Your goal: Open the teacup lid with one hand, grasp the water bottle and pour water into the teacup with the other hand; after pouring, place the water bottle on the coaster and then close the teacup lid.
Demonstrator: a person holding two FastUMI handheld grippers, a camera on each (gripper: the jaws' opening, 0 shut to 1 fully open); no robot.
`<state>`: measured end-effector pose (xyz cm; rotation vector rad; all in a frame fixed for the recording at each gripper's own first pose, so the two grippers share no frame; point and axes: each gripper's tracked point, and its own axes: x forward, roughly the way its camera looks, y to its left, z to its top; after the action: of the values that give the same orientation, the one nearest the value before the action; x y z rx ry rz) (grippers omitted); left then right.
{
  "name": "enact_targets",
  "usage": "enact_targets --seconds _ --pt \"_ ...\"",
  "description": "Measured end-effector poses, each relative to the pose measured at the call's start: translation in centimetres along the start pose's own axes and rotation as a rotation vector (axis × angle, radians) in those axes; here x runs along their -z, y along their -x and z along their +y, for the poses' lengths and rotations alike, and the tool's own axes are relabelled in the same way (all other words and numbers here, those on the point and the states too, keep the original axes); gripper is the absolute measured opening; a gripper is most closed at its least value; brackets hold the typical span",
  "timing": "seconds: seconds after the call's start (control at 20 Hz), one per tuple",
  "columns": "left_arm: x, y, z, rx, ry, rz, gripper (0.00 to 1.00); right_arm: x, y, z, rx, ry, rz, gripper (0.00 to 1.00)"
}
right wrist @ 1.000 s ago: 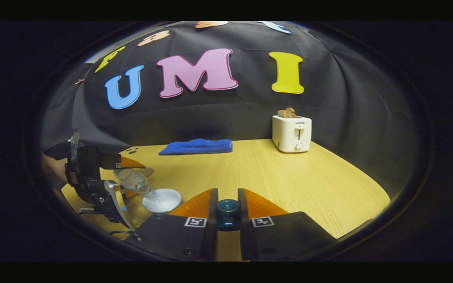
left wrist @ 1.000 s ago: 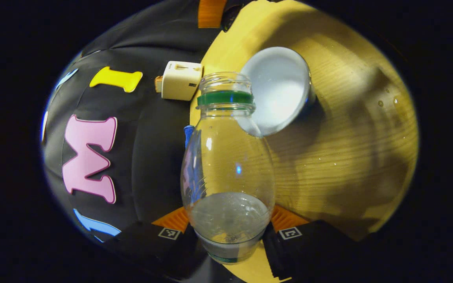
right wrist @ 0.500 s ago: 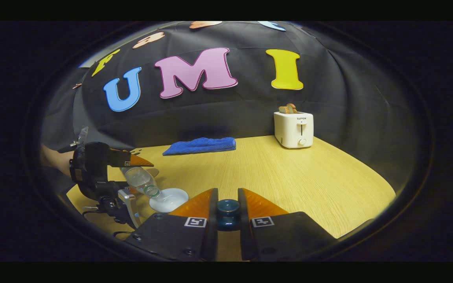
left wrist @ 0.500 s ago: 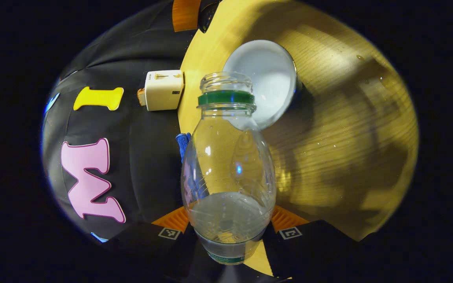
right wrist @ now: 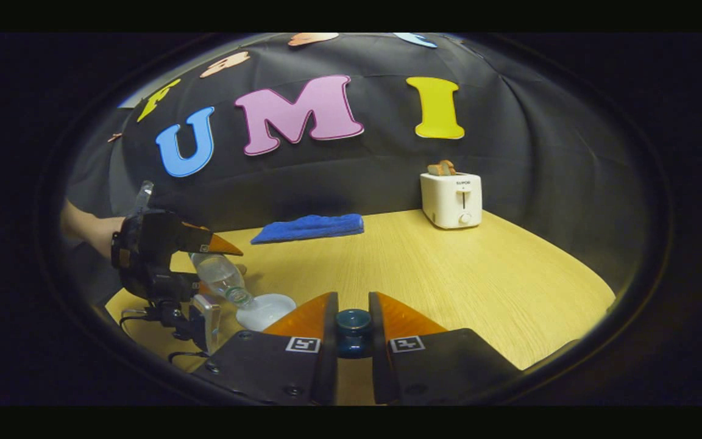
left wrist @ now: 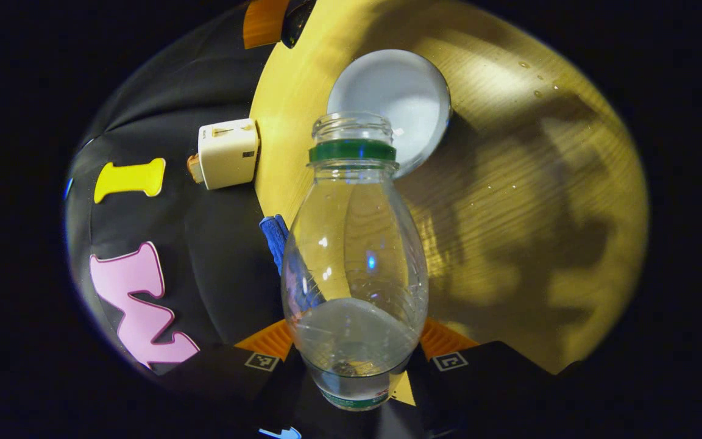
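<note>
Left gripper view, near to far. Left gripper [left wrist: 354, 360]: its two fingers press from either side on the lower body of the water bottle [left wrist: 354, 262], which lies between them, base nearest the camera, uncapped neck with a green ring pointing away. A little water sits in the bottle's base end. Just past the bottle's mouth: the teacup [left wrist: 390, 100], open, pale inside, standing on the wooden table [left wrist: 540, 201]. Water drops dot the table beyond the cup. Farther off: a blue towel [left wrist: 273, 235] and a white toaster [left wrist: 228, 152] by the booth wall.

Right gripper view, near to far. Right gripper [right wrist: 353, 332]: fingers pinch the dark blue knob of the teacup lid [right wrist: 353, 329], held between them above the table. To the left, farther off, the left gripper tilts the bottle, mouth down, over the teacup. Behind: towel, then toaster with bread in its slot.
</note>
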<state>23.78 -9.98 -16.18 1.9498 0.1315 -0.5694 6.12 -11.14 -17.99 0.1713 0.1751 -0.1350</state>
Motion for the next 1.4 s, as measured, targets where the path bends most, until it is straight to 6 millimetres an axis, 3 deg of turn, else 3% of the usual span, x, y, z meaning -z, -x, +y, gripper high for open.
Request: enact_targets --seconds 0.3,0.45,0.5,0.55,0.6,0.65,0.7,0.8,1.4 --pt "0.5 -0.8 0.8 0.036 -0.095 0.005 0.76 0.4 0.4 0.2 0.004 -0.014 0.01 0.27" --pt "0.4 -0.5 1.2 0.042 -0.135 0.009 0.76 0.6 0.5 0.0 0.011 -0.021 0.02 0.27" --pt "0.4 -0.4 1.5 0.042 -0.151 0.011 0.76 0.5 0.5 0.1 0.008 -0.026 0.022 0.22" --pt "0.3 -0.4 1.8 0.043 -0.166 0.008 0.76 0.6 0.5 0.1 0.008 -0.027 0.022 0.27" --pt "0.3 -0.3 1.8 0.045 -0.181 0.008 0.76 0.5 0.5 0.2 0.008 -0.026 0.021 0.22" --pt "0.2 -0.2 2.1 0.042 -0.195 0.006 0.76 0.5 0.8 0.2 0.008 -0.025 0.019 0.27" --pt "0.1 -0.2 2.3 0.04 -0.203 0.005 0.76 0.4 0.8 0.2 0.009 -0.024 0.016 0.22" --pt "0.0 0.0 2.8 0.035 -0.218 0.003 0.76 0.2 1.0 0.2 0.009 -0.027 0.014 0.27" --pt "1.1 1.5 4.7 0.016 -0.291 0.031 0.76 -0.3 1.5 -0.3 0.024 -0.046 0.001 0.27"
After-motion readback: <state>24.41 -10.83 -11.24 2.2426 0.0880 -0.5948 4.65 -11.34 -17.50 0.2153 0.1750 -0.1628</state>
